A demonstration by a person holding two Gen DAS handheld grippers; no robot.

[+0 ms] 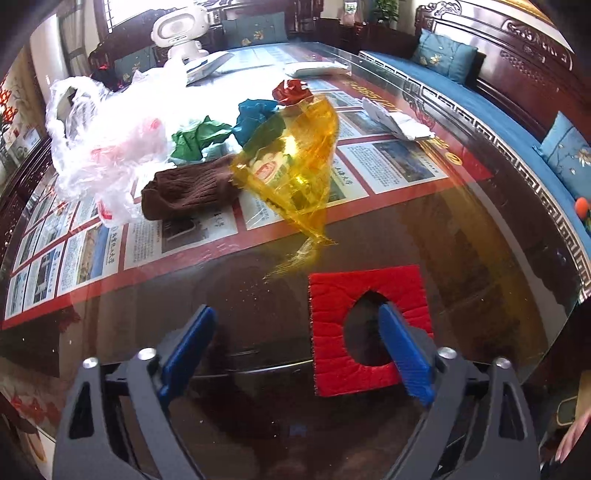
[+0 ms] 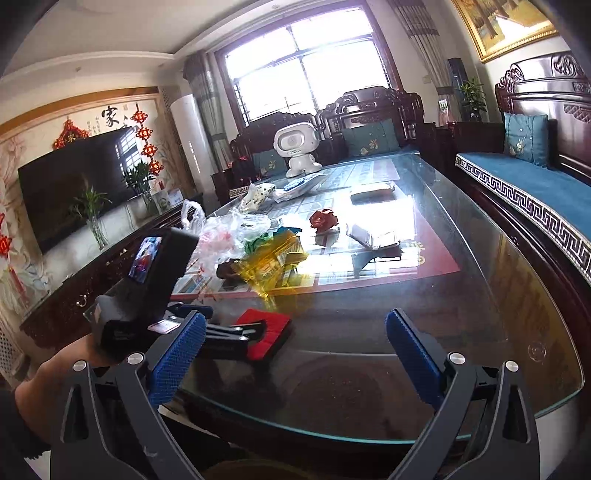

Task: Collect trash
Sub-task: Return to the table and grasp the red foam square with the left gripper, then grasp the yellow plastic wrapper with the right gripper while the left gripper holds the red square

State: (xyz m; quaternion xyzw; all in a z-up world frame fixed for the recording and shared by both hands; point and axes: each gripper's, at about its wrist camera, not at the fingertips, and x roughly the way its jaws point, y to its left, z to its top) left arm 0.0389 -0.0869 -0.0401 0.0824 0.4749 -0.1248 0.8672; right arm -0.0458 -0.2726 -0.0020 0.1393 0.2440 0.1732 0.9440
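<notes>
A red square pad with a hole (image 1: 369,299) lies on the glass table near its front edge. My left gripper (image 1: 295,332) is open just above it, the right finger (image 1: 402,347) over the hole. Beyond lie a yellow cellophane wrapper (image 1: 295,162), a brown knitted cloth (image 1: 188,192), green crumpled paper (image 1: 195,138), blue crumpled paper (image 1: 255,114), a red crumpled wrapper (image 1: 291,90) and a clear plastic bag (image 1: 107,133). My right gripper (image 2: 295,347) is open and empty at the table's front edge; in its view the left gripper (image 2: 236,338) rests at the red pad (image 2: 266,332).
A white crumpled wrapper (image 1: 399,122), a white packet (image 1: 317,68) and a white toy robot (image 1: 177,33) stand farther back. The glass table edge (image 2: 369,435) runs close in front. A blue-cushioned wooden bench (image 2: 535,184) lines the right side; a TV (image 2: 74,192) stands left.
</notes>
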